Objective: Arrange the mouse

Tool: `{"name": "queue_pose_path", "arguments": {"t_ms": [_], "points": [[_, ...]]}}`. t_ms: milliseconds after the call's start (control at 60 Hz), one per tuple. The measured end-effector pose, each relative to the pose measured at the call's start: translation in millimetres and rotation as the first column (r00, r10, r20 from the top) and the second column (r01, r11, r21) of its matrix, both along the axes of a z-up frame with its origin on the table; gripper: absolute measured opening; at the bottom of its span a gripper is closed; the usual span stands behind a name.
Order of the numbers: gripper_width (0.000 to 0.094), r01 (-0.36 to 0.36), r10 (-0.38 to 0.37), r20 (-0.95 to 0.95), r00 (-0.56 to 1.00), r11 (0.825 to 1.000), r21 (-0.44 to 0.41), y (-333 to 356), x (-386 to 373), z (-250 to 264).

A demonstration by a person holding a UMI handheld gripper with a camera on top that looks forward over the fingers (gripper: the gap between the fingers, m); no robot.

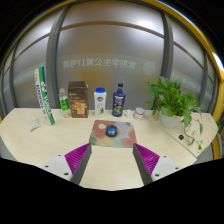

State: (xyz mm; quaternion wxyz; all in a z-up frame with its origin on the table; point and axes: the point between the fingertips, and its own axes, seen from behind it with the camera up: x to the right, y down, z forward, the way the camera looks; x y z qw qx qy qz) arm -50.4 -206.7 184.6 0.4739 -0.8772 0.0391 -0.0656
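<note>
Near the desk's [30, 130] middle, just beyond the open, empty fingers of the gripper [111, 155], a dark blue mouse [112, 131] lies on a colourful mouse pad [113, 137]. Along the far edge stand a brown box [78, 100], bottles [119, 100] and a book [44, 95]; a potted plant [175, 102] sits at the right end.

I see a smooth, matt pale wooden-looking tabletop [40, 135], a glossy dark-blue plastic bottle [118, 100], and a matt brown cardboard box [78, 99] at far left.
</note>
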Motion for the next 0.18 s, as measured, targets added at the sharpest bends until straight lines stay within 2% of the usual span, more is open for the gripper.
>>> {"name": "queue_pose_path", "arguments": {"t_ms": [183], "points": [[0.0852, -0.003, 0.003, 0.032, 0.999, 1.000, -0.006, -9.1, -0.5, 1.4]]}}
